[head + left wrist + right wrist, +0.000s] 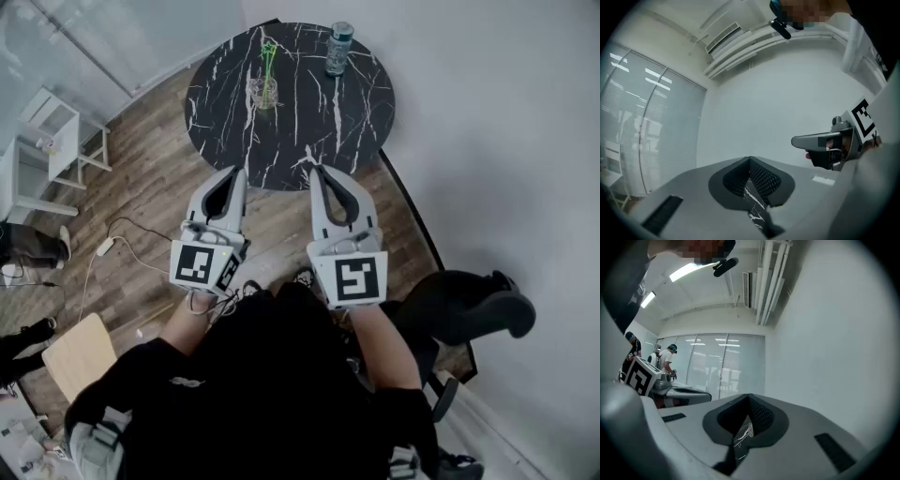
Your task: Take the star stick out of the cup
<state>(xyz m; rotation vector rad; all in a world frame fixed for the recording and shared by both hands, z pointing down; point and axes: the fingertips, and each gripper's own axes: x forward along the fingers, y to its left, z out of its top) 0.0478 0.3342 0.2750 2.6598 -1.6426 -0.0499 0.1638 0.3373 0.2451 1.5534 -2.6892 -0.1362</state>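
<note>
Task status: not started. The star stick [268, 56], green, stands upright in the clear glass cup [265, 93]. The cup sits toward the far left of the round black marble tabletop [309, 112]. A teal can [338, 49] stands apart from the cup, at the far right of the same surface.

Left gripper [238, 172]: the jaws are closed tip to tip, with nothing between them. It hangs over the near edge of the tabletop, well short of the cup. The left gripper view confirms this: the tips meet and only marble shows behind them.

Right gripper [318, 171]: the jaws are likewise closed and empty. I hold it beside the left one at the near edge.

Remaining steps, as I judge them:
- Open one gripper.
- Reach across to the cup.
- Close on the stick above the rim.
- Lift the stick clear.
</note>
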